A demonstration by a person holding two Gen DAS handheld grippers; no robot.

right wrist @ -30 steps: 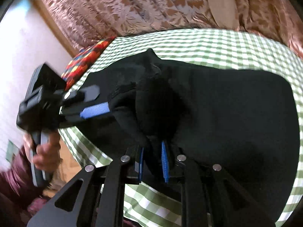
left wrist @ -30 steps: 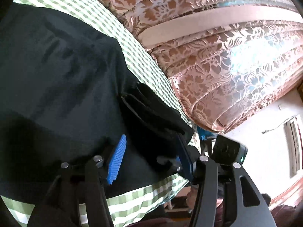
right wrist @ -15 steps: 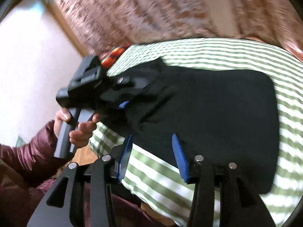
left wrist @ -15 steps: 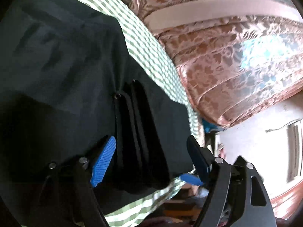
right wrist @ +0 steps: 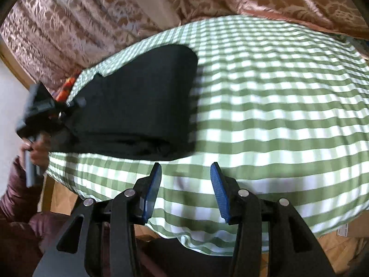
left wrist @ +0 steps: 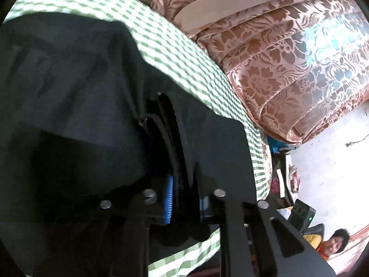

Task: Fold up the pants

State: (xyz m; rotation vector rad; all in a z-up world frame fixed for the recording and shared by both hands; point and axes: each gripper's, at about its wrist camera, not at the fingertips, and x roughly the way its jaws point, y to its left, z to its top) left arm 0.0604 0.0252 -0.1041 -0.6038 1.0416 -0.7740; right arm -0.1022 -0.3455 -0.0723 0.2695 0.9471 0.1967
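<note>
Left claw (left wrist: 184, 196): closed on the stacked edge layers of the pants (left wrist: 80, 97), judged to pin the fold in place.
Right claw (right wrist: 185, 194): pads wide apart, holding nothing, hovering over the checked cloth (right wrist: 265, 97) just beside the bundle.
Pants (right wrist: 143, 97): folded into a thick dark stack on the table, near its left end.
Containers: none visible.
Curtain (right wrist: 92, 11): hangs behind the table.

We see a green-and-white checked surface (right wrist: 276, 106), with brown floral curtains (left wrist: 276, 64) hanging behind it at twelve o'clock, daylight glowing through them, and a pale wall (left wrist: 334, 161) at four o'clock.
</note>
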